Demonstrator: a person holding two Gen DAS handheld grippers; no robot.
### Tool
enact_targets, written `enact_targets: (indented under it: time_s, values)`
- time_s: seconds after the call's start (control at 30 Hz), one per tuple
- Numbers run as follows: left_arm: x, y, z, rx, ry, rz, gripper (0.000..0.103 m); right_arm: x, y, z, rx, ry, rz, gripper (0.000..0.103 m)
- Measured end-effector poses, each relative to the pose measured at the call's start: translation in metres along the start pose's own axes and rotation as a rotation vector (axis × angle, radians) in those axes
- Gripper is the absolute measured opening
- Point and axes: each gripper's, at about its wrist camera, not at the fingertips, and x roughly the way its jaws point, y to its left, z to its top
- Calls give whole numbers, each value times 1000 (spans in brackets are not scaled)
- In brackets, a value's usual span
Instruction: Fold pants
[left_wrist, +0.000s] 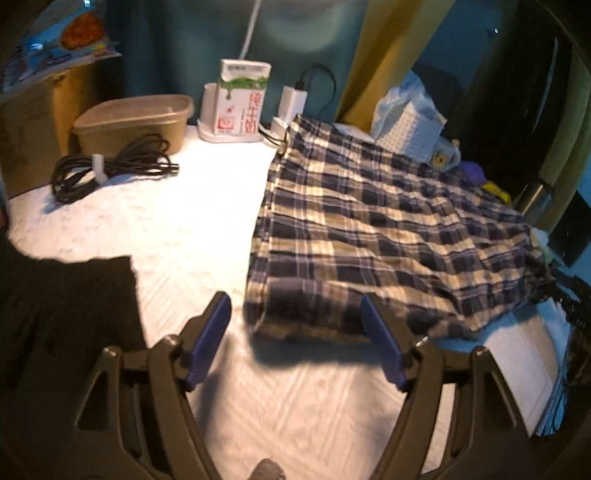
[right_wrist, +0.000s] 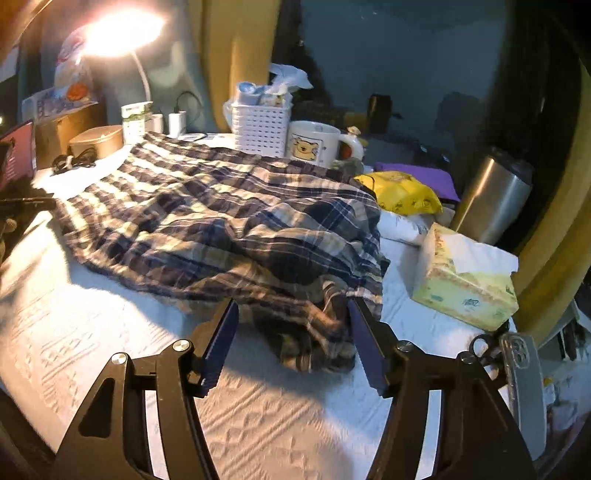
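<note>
The blue, navy and cream plaid pants (left_wrist: 388, 229) lie spread flat on a white textured cover (left_wrist: 303, 398). My left gripper (left_wrist: 293, 301) hovers open over their near left corner, its blue pads (left_wrist: 208, 339) wide apart and pressing on nothing. In the right wrist view the pants (right_wrist: 207, 206) stretch away to the left, and their near end is bunched into a rumpled heap (right_wrist: 314, 332). My right gripper (right_wrist: 292, 305) stands open with that heap lying loose between its fingers. The left gripper is not seen in this view.
Along the back stand a brown tub (left_wrist: 133, 118), a coiled black cable (left_wrist: 107, 171), a carton (left_wrist: 240, 99) and a white basket (right_wrist: 260, 129). A mug (right_wrist: 314, 144), a yellow bag (right_wrist: 402, 194), a tissue box (right_wrist: 465, 280) and a steel tumbler (right_wrist: 491, 195) crowd the right. Dark cloth (left_wrist: 66, 306) lies left.
</note>
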Motion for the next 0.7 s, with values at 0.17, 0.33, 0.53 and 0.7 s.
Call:
enact_targets:
  time_s: [0.17,0.33,0.53,0.7]
  values:
    - [25,-6,12,28,64,30,74,15,-16,-2,73,18,-17,65]
    - [33,-13,15,68,72,-21,60,23,-22,-12,96,32,-9,65]
    - [25,-21,5,55,89,-62,7,26,-29,-17,131,36,33,65]
    - [-7,-18,-10,-14,33,-80,6,26,-34,-19,134,39,51,65]
